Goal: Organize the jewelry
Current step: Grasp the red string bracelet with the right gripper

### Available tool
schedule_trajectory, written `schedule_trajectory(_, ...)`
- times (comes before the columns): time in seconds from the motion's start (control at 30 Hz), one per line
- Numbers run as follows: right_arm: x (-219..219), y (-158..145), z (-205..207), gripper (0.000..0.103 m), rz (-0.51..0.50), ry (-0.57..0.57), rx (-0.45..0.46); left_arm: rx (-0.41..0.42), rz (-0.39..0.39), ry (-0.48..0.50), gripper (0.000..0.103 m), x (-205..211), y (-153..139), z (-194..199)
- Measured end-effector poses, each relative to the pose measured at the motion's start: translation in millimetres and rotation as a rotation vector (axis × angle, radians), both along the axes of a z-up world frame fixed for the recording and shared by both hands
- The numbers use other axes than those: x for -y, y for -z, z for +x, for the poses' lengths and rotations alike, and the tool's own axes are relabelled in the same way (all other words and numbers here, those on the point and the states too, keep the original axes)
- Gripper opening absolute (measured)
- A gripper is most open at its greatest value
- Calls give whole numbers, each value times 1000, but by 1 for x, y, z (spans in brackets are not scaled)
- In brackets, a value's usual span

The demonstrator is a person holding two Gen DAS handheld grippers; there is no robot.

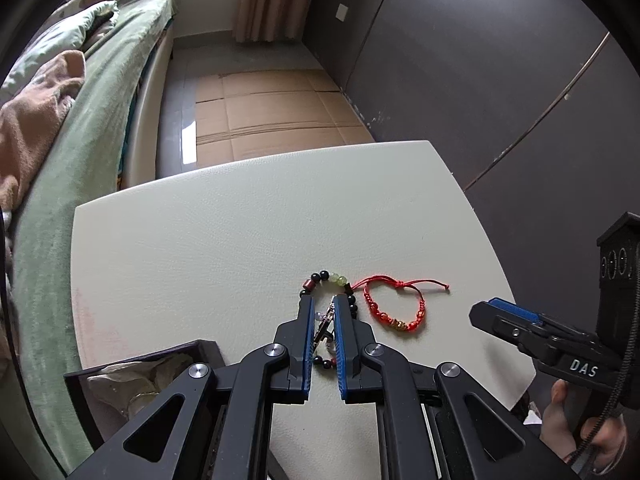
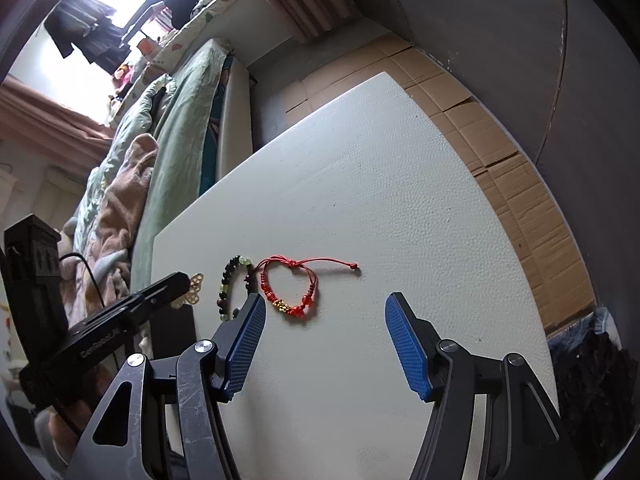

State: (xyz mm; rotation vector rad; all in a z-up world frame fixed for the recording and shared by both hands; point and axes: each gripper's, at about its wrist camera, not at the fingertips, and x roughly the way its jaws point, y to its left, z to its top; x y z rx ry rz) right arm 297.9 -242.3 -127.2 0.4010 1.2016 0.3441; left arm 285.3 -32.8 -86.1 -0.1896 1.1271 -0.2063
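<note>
My left gripper [image 1: 322, 300] is shut on a gold butterfly-shaped hair clip [image 1: 325, 322], held above the beaded bracelet [image 1: 329, 278] of black, green and brown beads on the white table [image 1: 200, 248]. In the right wrist view the butterfly clip [image 2: 191, 289] sticks out of the left gripper's tip, left of the beaded bracelet [image 2: 228, 286]. A red braided string bracelet [image 1: 394, 308] with gold beads lies right of the beads; it also shows in the right wrist view [image 2: 290, 290]. My right gripper [image 2: 326, 306] is open and empty, just in front of the red bracelet.
A dark open box [image 1: 140, 376] with crumpled paper inside sits at the table's near left corner. A bed with green bedding [image 1: 80, 120] runs along the left. Flattened cardboard [image 1: 272, 112] covers the floor beyond the table. A dark wall [image 1: 500, 80] stands to the right.
</note>
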Motion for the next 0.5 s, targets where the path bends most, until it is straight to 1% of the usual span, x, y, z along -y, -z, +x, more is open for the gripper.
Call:
schedule_trajectory(0.2, -20, 7, 6, 62, -38, -30, 10, 16, -17, -21, 10, -23, -8, -10)
schedule_trajectory(0.33, -36, 4, 12, 60, -104, -56, 60, 31, -24, -39, 10, -41, -14, -19)
schedule_trajectory(0.5, -63, -1, 24, 59, -187, -138, 128, 35, -35, -63, 10, -64, -17, -28)
